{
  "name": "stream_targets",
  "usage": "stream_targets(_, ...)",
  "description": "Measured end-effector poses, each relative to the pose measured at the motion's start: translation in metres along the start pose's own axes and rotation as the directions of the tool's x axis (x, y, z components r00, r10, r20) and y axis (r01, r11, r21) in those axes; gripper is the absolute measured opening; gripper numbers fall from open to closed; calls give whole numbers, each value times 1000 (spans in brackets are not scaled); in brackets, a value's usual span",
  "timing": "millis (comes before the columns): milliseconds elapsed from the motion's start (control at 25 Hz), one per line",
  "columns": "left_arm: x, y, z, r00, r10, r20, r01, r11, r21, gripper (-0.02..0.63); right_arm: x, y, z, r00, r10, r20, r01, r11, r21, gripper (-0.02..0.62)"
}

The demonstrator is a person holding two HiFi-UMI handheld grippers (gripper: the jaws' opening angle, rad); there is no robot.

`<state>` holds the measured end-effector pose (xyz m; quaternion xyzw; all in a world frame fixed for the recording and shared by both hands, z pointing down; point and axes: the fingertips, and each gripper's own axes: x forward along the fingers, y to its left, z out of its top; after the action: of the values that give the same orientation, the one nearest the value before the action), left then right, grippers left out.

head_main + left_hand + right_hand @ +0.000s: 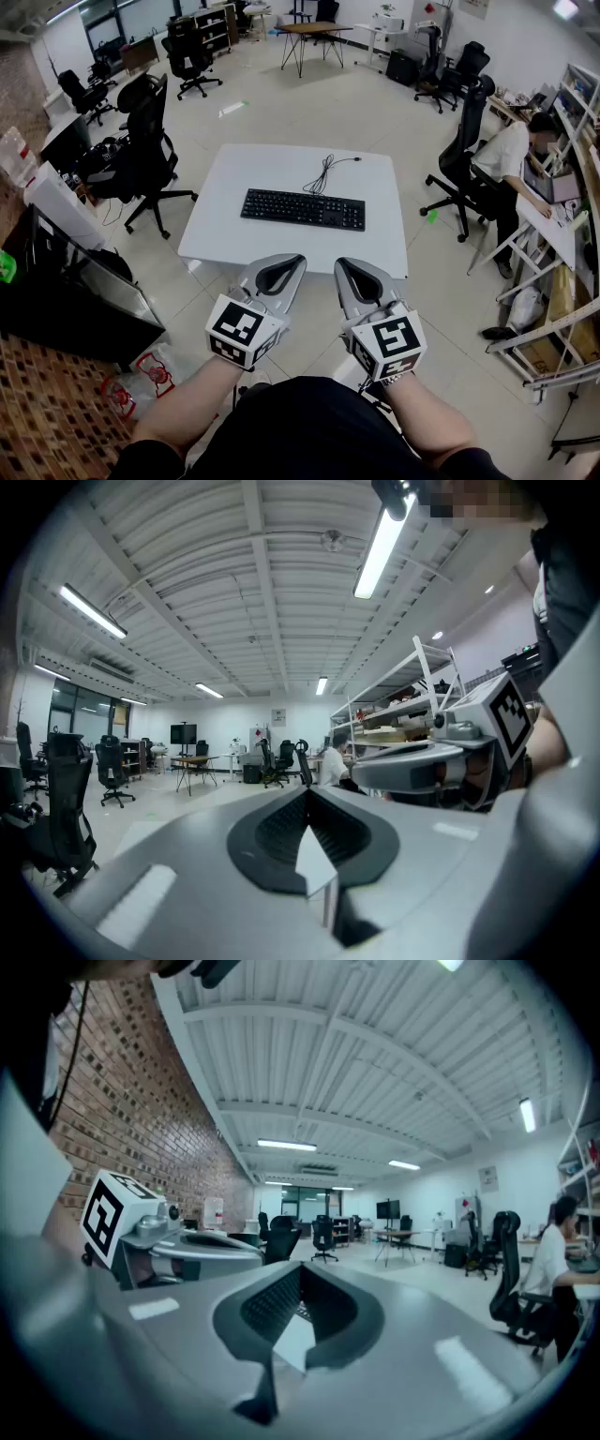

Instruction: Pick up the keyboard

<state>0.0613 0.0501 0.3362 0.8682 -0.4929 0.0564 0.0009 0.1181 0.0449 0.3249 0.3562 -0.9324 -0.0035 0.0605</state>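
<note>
Here, the black keyboard (303,208) lies flat at the centre of our head view, on the white surface (225,239), its cable (325,173) curling above it. Lower in the frame, apart from it, our left gripper (291,262) and right gripper (345,265) hover, jaws closed on nothing.

Your head view takes in a pale, glossy floor (309,103) with a white table (225,239) at centre, black office chairs (150,141) to its left and upper right, and a wooden trestle table (314,28) at the top edge. A brick wall (122,1101) fills the upper left of your right gripper view. Strip lights (380,546) cross a ribbed white ceiling (234,574) in your left gripper view.
</note>
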Motion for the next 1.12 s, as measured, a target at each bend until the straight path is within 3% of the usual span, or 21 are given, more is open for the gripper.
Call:
stream_targets(560,19,27,-21,996,21,-81,-28,996,-90,5,10,-16,-6,1000,18,1,-18,1000,12,3)
stream_targets(880,51,107,-64,984,29,-177,-69,973,-222,48,58,-38,-9,999,-13,-29,13,1000,13,2)
stream_targets(1120,81,189,-116,954,53,-295,-142,946,-291,81,107,-63,-20,996,-47,-69,50,998,47,2)
